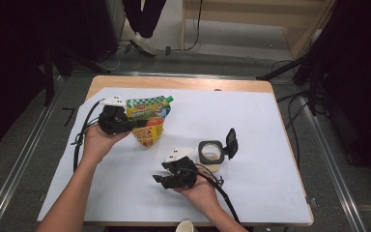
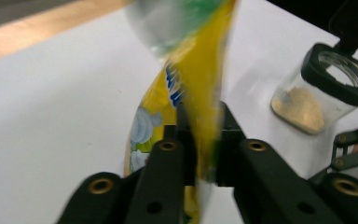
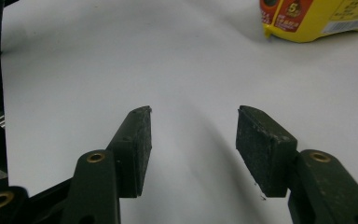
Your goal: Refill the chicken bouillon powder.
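Observation:
A yellow and green pouch (image 1: 147,121) with a green top corner stands on the white sheet (image 1: 251,121) at the left of the high view. My left gripper (image 1: 137,124) comes at it from the left and is shut on its thin edge. In the left gripper view the pads (image 2: 182,135) pinch the pouch (image 2: 200,88) between them. A small glass jar (image 1: 211,154) with a little tan powder in it stands right of centre, its black flip lid (image 1: 231,140) open. My right gripper (image 1: 160,172) hovers left of the jar, open, with bare sheet between its pads (image 3: 133,149).
The white sheet covers most of a wooden table (image 1: 174,83). A white cup rim (image 1: 186,226) sits at the near edge. The jar (image 2: 321,93) lies right of the pouch in the left gripper view. The pouch's bottom (image 3: 317,18) is beyond the right gripper.

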